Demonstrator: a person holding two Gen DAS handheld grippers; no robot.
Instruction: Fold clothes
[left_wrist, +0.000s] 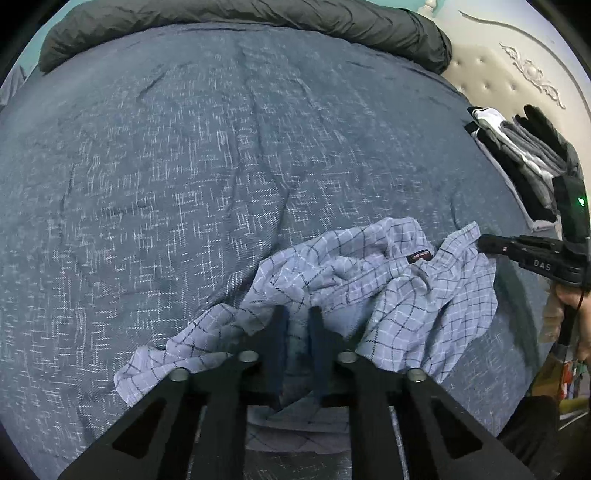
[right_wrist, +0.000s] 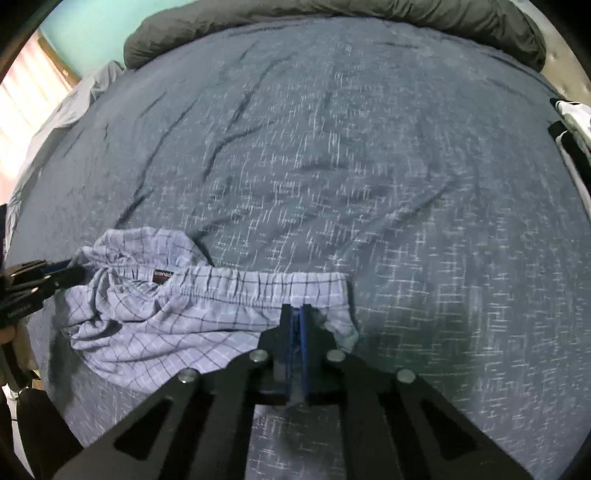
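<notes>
Two hand-held grippers have hold of one garment, a pair of checked boxer shorts (right_wrist: 192, 314) lying on the bed (right_wrist: 332, 166) close to its near edge. The right hand-held gripper (right_wrist: 295, 314) is closed tight, its blue-padded fingers (right_wrist: 303, 332) pinching the cloth just under the elastic waistband (right_wrist: 258, 291) at the right end. The left hand-held gripper (left_wrist: 295, 314) stands with its jaws partly open around a bunched fold of the shorts; whether it truly presses the cloth I cannot tell from its own view, though in the right wrist view its tip meets the waistband's left end.

Holding both ends of the waistband looks meant to draw it straight, so the shorts can be spread flat before any fold. The right half already lies taut and level; the left half is rumpled, with the dark label (left_wrist: 419, 256) turned up among the creases.

Beyond the garment the blue-grey bedspread (left_wrist: 221, 147) lies open towards the far edge, giving plenty of room to spread or slide the shorts away from the person. A dark rolled duvet (left_wrist: 258, 18) lines the far edge, and a stack of folded clothes (left_wrist: 517, 155) sits at the right edge by the headboard (left_wrist: 498, 74), well apart.
</notes>
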